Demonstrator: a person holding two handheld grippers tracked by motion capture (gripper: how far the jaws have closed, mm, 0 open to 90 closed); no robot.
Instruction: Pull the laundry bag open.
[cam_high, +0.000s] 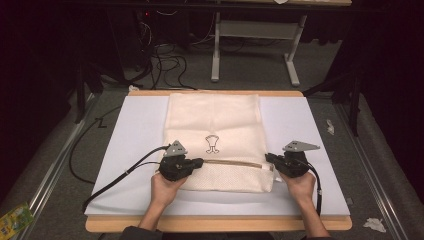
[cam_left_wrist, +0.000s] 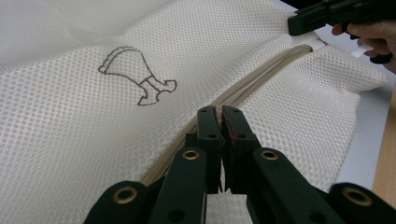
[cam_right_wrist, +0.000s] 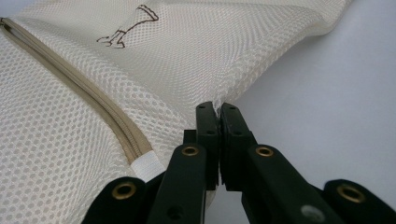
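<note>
While the mesh laundry bag (cam_high: 215, 135) lies flat mid-tabletop (cam_high: 135, 125), the left claw (cam_left_wrist: 218, 112) is clenched at its zipper's (cam_high: 235, 163) left end and the right claw (cam_right_wrist: 217, 108) pinches its right edge; what the left claw grips is hidden.

Table lit from above, surroundings dark; close views slightly soft.

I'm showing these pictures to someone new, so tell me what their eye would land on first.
A cream mesh laundry bag lies flat in the middle of the white mat, with a small brown dress drawing on it. A tan zipper runs across its near part. The left gripper is shut at the zipper's left end, and the right gripper is pinched shut on the bag's right edge.
</note>
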